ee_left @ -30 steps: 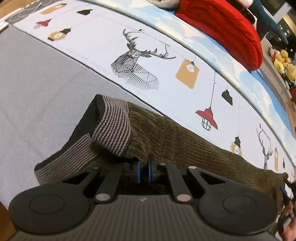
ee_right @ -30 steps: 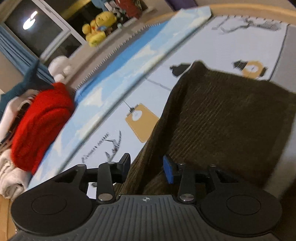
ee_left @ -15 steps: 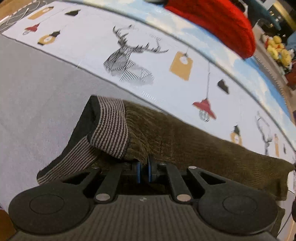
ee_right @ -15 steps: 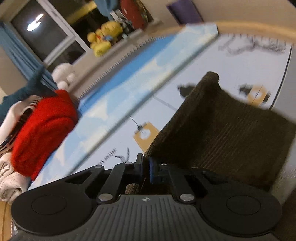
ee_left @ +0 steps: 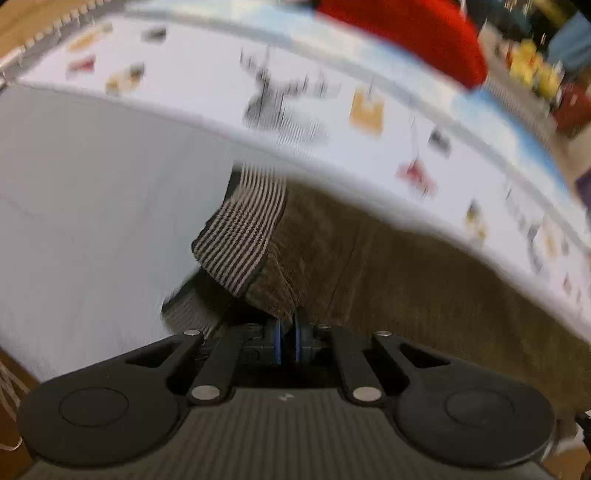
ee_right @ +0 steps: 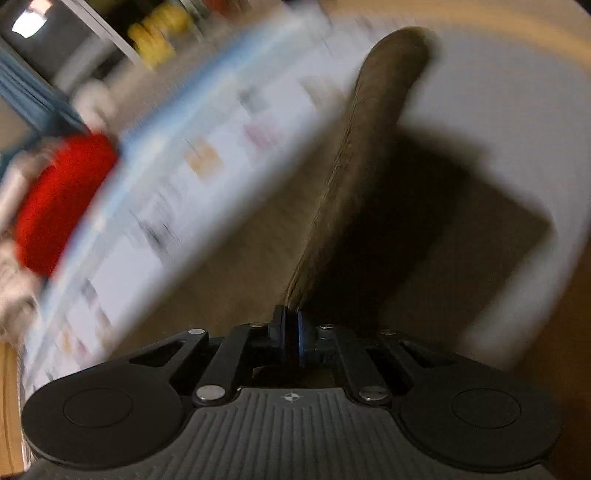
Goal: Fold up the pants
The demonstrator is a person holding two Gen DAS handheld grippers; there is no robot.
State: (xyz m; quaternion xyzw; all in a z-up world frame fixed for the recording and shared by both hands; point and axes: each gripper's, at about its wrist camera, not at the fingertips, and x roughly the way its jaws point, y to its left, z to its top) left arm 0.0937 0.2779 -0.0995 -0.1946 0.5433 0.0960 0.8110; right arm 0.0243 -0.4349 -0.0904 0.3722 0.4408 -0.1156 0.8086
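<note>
The pants (ee_left: 388, 266) are clamped at the near edge by the left gripper (ee_left: 287, 334) and right gripper (ee_right: 291, 332); bare grey mat (ee_left: 92, 192) is seen left.

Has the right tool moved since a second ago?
Yes. The right tool, shut on the pants, has swung toward the grey mat; the red cushion has slid to the right-wrist view's left edge.

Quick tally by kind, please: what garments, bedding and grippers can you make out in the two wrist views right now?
Pants, olive corduroy: 1
Red garment: 1
Printed sheet: 1
Grippers, both shut on the pants: 2, left gripper and right gripper
Yellow things far back: too blurred to count
Total: 5
</note>
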